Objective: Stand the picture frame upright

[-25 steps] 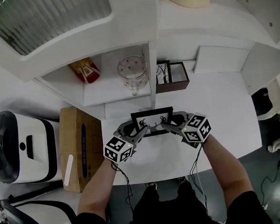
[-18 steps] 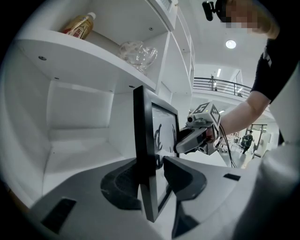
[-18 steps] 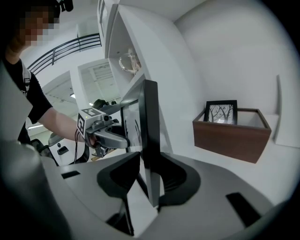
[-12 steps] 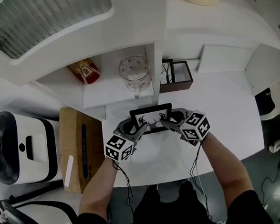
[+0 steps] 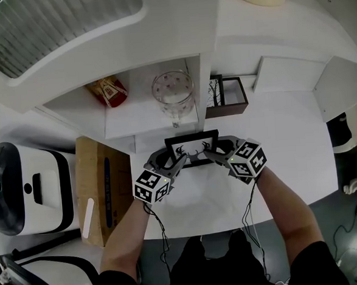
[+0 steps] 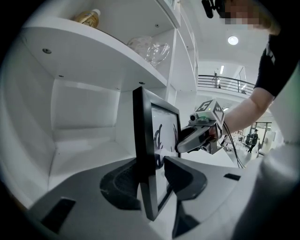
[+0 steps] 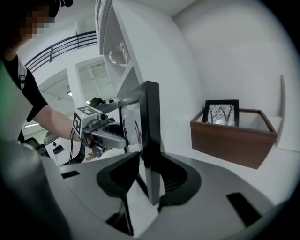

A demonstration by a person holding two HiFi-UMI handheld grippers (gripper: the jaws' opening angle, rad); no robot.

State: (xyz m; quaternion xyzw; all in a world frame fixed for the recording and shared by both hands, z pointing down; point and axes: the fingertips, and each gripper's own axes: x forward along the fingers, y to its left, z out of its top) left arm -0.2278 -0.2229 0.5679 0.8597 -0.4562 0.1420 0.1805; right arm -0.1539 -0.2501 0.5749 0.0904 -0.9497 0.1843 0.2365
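The left gripper and right gripper have just been opening. Each one's jaws are loosely apart around a side edge of the black picture frame, with a narrow gap on the glass side and the back pad against the frame. The frame stands upright between the two sets of fingertips on the white table, its printed face toward the person. Just beyond the fingertips rises a white shelf unit, holding a glass jar and a red-wrapped bottle. Beyond and to the right of the right gripper's jaws, a brown box holds a second small framed picture.
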